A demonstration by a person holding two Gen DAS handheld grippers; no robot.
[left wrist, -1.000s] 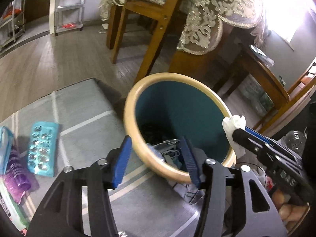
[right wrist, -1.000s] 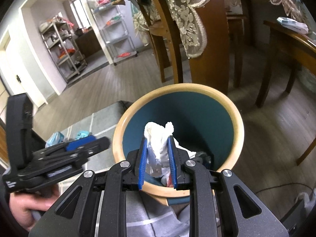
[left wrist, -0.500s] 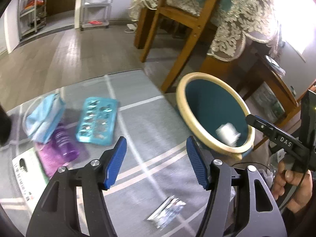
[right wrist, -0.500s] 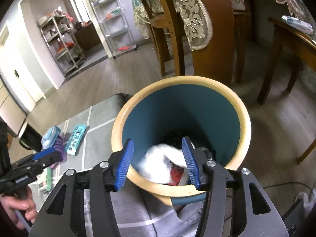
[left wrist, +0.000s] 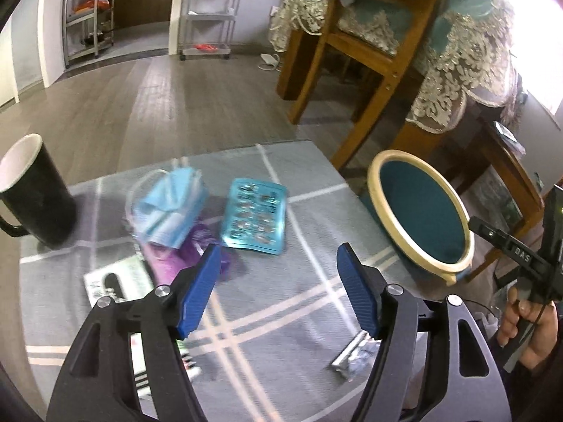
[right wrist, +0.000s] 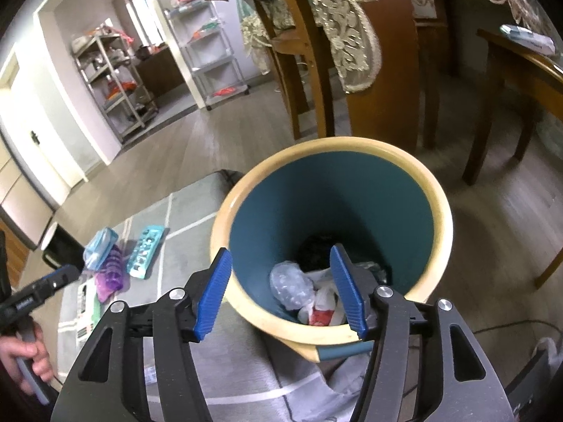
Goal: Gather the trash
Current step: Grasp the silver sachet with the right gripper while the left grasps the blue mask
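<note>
A teal bin with a cream rim (right wrist: 436, 218) (left wrist: 415, 263) stands on the floor by the grey table. My right gripper (right wrist: 279, 290) hangs over its near rim, jaws still opening and nothing between them. A white tissue wad (right wrist: 290, 283) lies inside among other trash. My left gripper (left wrist: 278, 281) hovers over the grey checked tablecloth (left wrist: 267, 316), jaws opening and empty. Ahead of it lie a teal blister pack (left wrist: 255, 219), a blue face mask (left wrist: 167, 207), a purple wrapper (left wrist: 183, 260) and a small foil wrapper (left wrist: 353, 353).
A black mug (left wrist: 33, 193) stands at the table's left edge. A white printed packet (left wrist: 112, 285) lies near the left finger. Wooden chairs (left wrist: 355, 56) and a lace-draped table (left wrist: 457, 70) stand behind the bin. A hand (left wrist: 527, 330) holds the right gripper.
My right gripper opened and the white tissue dropped into the bin. My left gripper swung left from the bin to over the table, jaws widening.
</note>
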